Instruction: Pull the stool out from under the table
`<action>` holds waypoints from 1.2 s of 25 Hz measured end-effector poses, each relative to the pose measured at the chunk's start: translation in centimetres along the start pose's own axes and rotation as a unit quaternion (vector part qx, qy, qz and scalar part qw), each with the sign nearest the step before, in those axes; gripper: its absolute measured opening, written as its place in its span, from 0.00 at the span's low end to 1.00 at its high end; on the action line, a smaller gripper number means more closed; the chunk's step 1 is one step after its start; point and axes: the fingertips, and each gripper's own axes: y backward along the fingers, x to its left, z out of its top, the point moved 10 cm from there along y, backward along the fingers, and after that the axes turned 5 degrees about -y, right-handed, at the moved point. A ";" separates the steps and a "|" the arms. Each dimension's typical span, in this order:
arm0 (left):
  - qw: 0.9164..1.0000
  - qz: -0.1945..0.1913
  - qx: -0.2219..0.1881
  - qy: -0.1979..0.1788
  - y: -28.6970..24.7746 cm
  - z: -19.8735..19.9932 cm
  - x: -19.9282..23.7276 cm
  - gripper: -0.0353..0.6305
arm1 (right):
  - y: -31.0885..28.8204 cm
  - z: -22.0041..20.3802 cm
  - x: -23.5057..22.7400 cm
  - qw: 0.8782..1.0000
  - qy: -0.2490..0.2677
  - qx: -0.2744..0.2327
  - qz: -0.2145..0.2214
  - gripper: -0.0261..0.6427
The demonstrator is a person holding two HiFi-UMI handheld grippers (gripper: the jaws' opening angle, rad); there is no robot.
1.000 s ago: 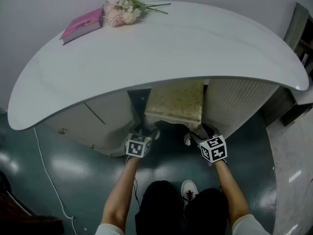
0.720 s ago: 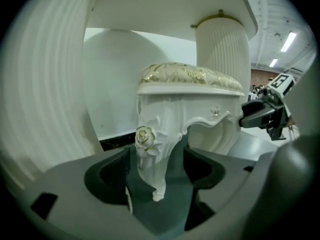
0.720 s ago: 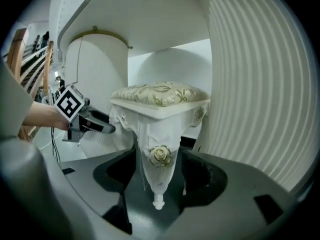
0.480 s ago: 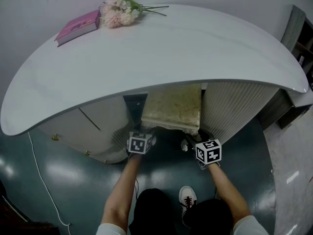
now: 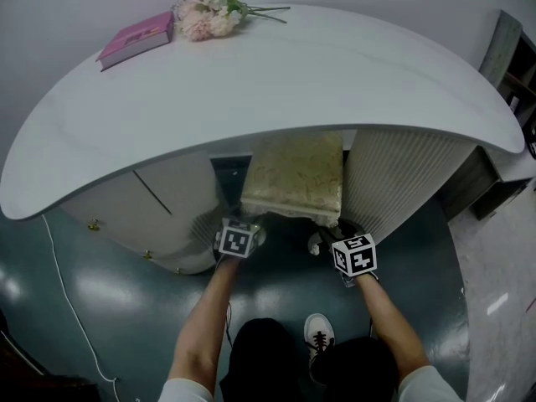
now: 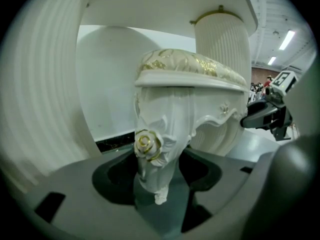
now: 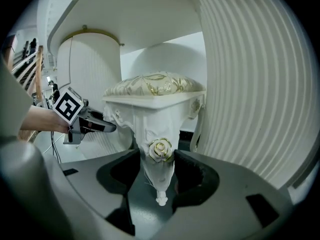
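Stool (image 5: 295, 174) stands tucked in the gap under the white table (image 5: 251, 82). Its cushioned seat partly shows past the table edge.

Left gripper (image 6: 157, 176): jaws have just been closing and now pinch the stool's near-left leg (image 6: 160, 134).

Right gripper (image 7: 160, 181): same, pinching the near-right leg (image 7: 160, 151).

Both legs are carved, with 1 gilt rosette each.
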 end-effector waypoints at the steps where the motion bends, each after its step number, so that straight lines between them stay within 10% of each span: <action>1: 1.000 -0.001 -0.002 0.001 0.3 -0.2 -0.2 0.45 | 0.2 -0.1 0.0 1.000 0.004 0.002 0.002 0.38; 30: 0.999 -0.023 -0.023 0.007 3.7 -3.9 -3.5 0.43 | 0.8 -2.3 0.9 0.996 0.061 0.070 -0.013 0.42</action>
